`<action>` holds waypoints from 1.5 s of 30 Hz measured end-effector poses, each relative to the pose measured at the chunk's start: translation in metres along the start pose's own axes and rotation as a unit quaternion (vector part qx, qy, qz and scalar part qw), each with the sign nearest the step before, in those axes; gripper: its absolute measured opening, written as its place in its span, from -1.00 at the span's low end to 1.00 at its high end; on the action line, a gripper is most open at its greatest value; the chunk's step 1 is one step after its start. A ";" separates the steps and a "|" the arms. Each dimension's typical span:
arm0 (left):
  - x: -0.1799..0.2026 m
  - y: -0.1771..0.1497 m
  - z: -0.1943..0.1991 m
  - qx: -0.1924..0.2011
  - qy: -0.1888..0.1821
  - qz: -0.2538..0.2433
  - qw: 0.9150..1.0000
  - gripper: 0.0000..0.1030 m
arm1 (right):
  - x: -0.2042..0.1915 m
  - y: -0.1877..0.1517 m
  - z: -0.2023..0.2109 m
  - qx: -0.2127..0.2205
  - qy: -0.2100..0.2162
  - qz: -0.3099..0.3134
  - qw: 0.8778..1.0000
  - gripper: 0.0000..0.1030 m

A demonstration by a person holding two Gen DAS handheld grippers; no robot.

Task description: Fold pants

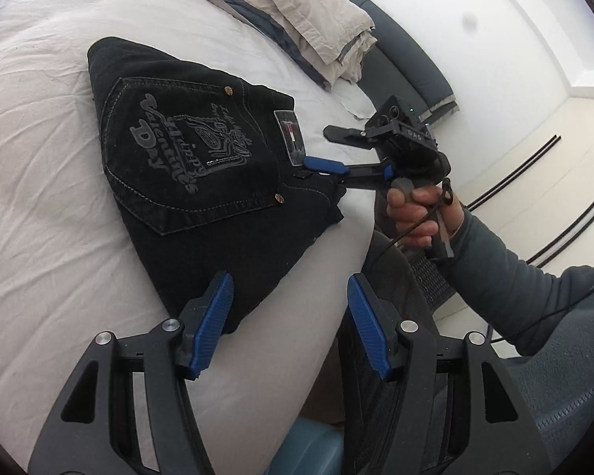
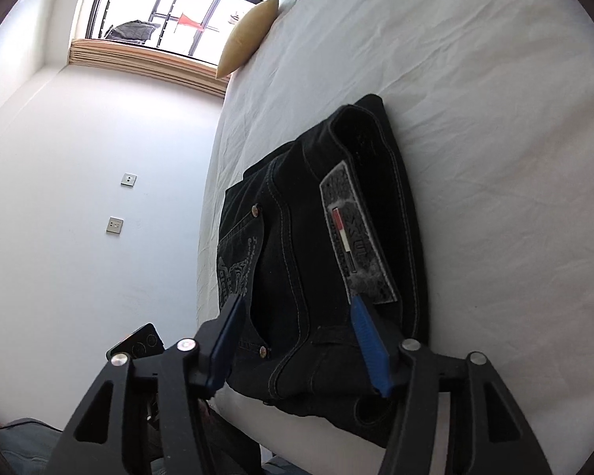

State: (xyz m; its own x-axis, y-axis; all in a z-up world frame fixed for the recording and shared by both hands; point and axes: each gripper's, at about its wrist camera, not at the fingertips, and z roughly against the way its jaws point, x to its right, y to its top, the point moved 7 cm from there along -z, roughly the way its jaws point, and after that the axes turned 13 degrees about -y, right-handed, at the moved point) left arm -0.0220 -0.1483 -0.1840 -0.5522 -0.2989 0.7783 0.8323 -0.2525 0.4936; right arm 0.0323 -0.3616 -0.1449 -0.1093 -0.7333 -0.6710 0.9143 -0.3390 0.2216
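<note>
My left gripper (image 1: 289,324): jaws apart, empty, over the near hem.
My right gripper (image 2: 297,348): jaws apart at the waistband, gripping nothing.
Pants (image 1: 186,166): folded on the bed (image 1: 39,158); thick, floppy denim, so I'd pinch stacked edges.

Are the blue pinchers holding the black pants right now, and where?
No. Both the left gripper and the right gripper are open; the folded black pants lie loose on the bed.
</note>
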 end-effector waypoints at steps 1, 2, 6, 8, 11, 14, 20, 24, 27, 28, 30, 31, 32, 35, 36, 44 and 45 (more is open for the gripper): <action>0.002 0.000 0.006 -0.003 0.006 -0.001 1.000 0.14 | -0.001 0.005 0.008 0.013 -0.006 0.003 1.000 0.26; 0.002 0.000 0.013 -0.005 0.021 -0.002 1.000 0.14 | 0.000 0.011 0.016 0.027 -0.014 0.005 1.000 0.27; -0.015 0.021 0.045 0.027 0.096 0.002 0.995 0.28 | 0.002 0.031 0.017 0.043 -0.056 0.019 0.997 0.41; -0.031 0.034 0.052 0.042 0.133 0.013 0.990 0.28 | 0.006 0.038 0.002 0.029 -0.063 0.017 0.997 0.41; -0.054 0.062 0.049 0.060 0.161 0.034 0.985 0.28 | 0.024 0.044 -0.022 0.006 -0.090 -0.005 0.996 0.41; -0.073 0.069 0.037 0.036 0.178 0.060 0.982 0.28 | 0.034 0.044 -0.030 0.003 -0.099 -0.013 0.995 0.40; -0.093 0.068 0.029 0.029 0.186 0.102 0.977 0.27 | 0.031 0.041 -0.035 -0.007 -0.102 0.007 0.995 0.40; -0.088 0.081 0.011 0.004 0.180 0.103 0.978 -0.31 | 0.019 0.039 -0.044 -0.024 -0.136 0.030 0.990 0.21; -0.082 0.089 -0.003 -0.016 0.210 0.082 0.974 -0.42 | 0.010 0.037 -0.048 -0.030 -0.173 0.049 0.983 -0.05; -0.079 0.090 -0.006 -0.019 0.216 0.078 0.973 -0.44 | 0.009 0.037 -0.049 -0.030 -0.181 0.052 0.982 -0.19; -0.075 0.092 -0.009 -0.019 0.223 0.073 0.972 -0.50 | 0.005 0.036 -0.048 -0.027 -0.198 0.059 0.978 -0.30; -0.074 0.093 -0.009 -0.017 0.226 0.072 0.971 -0.54 | 0.003 0.035 -0.046 -0.024 -0.206 0.066 0.976 -0.39; -0.072 0.094 -0.009 -0.014 0.228 0.072 0.971 -0.56 | -0.001 0.034 -0.044 -0.021 -0.216 0.075 0.973 -0.43; -0.061 0.098 -0.009 -0.004 0.237 0.060 0.970 -0.64 | -0.019 0.032 -0.037 -0.003 -0.255 0.119 0.959 -0.60; -0.058 0.101 -0.007 -0.002 0.239 0.055 0.969 -0.66 | -0.024 0.032 -0.033 0.004 -0.262 0.130 0.956 -0.64; -0.026 0.142 0.027 0.035 0.254 0.004 0.967 -0.67 | -0.090 0.051 -0.015 0.072 -0.256 0.198 0.943 -0.68; -0.025 0.150 0.035 0.041 0.259 0.000 0.965 -0.67 | -0.098 0.058 -0.014 0.081 -0.253 0.205 0.942 -0.68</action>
State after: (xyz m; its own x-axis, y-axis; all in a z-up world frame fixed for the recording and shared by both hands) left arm 0.1181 -0.1464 -0.1161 -0.4858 -0.7240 0.4897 0.8212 -0.1861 0.5395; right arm 0.1013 -0.3005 -0.0764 0.0296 -0.9954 -0.0913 0.8533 -0.0225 0.5209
